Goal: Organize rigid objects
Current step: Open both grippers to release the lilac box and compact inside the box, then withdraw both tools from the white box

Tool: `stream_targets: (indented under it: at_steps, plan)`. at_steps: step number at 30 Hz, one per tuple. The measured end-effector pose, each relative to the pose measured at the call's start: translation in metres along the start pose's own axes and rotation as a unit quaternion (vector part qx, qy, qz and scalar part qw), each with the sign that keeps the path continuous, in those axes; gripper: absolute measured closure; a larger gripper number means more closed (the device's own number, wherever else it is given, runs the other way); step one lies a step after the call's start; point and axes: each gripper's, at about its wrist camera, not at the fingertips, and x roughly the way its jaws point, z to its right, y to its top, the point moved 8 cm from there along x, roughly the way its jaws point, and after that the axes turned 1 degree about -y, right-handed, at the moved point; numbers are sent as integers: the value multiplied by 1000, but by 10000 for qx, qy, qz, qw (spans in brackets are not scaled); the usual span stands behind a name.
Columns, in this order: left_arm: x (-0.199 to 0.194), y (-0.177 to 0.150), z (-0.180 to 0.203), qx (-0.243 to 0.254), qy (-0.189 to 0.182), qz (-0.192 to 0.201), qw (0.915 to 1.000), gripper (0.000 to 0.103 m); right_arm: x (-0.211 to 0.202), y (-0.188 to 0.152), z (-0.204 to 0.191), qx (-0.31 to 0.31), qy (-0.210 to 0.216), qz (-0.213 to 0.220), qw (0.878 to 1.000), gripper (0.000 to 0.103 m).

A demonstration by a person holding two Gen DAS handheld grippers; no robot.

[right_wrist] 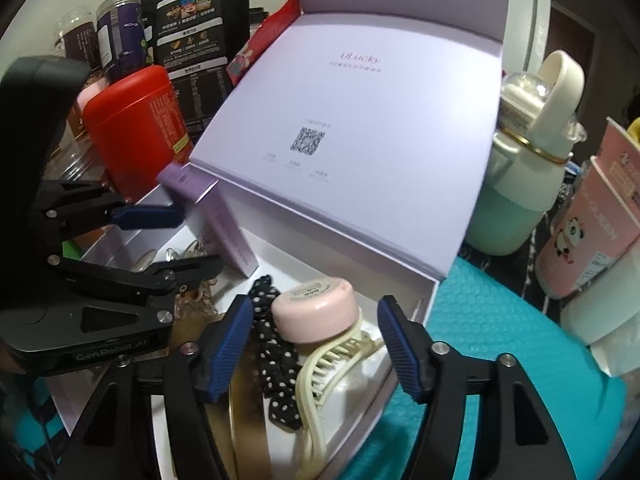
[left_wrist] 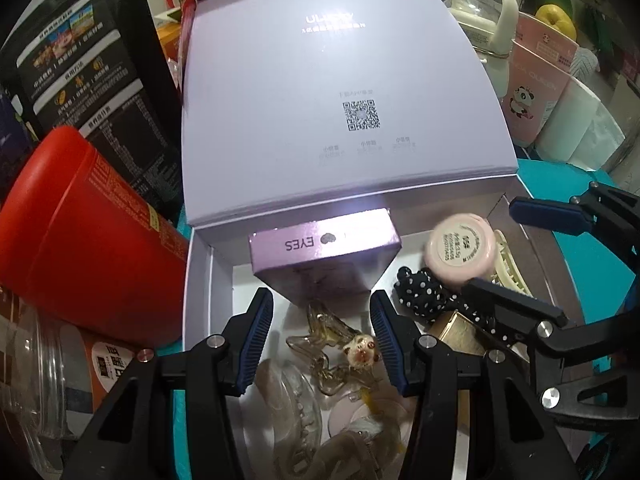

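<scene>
A lilac gift box stands open on the teal mat, its lid leaning back. Inside lie a small purple "EYES" carton, a clear hair claw with a charm, a pink round jar, a black polka-dot scrunchie and a cream hair claw. My left gripper is open and empty above the clear claw, just in front of the carton. My right gripper is open around the pink jar without touching it.
A red canister and a black snack bag stand left of the box. A mint-and-cream bottle, a pink panda carton and paper rolls stand to the right. Clear jars are at the near left.
</scene>
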Motion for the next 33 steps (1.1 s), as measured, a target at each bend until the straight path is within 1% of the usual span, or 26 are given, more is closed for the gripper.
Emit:
stream_targets:
  at_steps: [6, 8, 9, 15, 26, 33]
  plan:
    - [-6, -3, -2, -34, 11, -10, 10000, 53, -10, -1, 3, 124, -32, -53, 9999, 37]
    - [-10, -1, -3, -45, 25, 21, 10000, 50, -14, -3, 5, 151, -46, -45, 9999, 37]
    - [-5, 4, -3, -39, 46, 56, 10000, 49, -16, -3, 5, 162, -57, -37, 9998, 37]
    - [-19, 8, -13, -175, 49, 228, 9996, 45, -35, -4, 5, 205, -82, 37, 9997, 37]
    - [-67, 10, -25, -268, 180, 624, 9975, 45, -70, 6, -1, 250, -199, 312, 9990, 37]
    - [-101, 5, -32, -327, 244, 889, 9952, 45, -102, 15, -6, 308, -277, 612, 9973, 37]
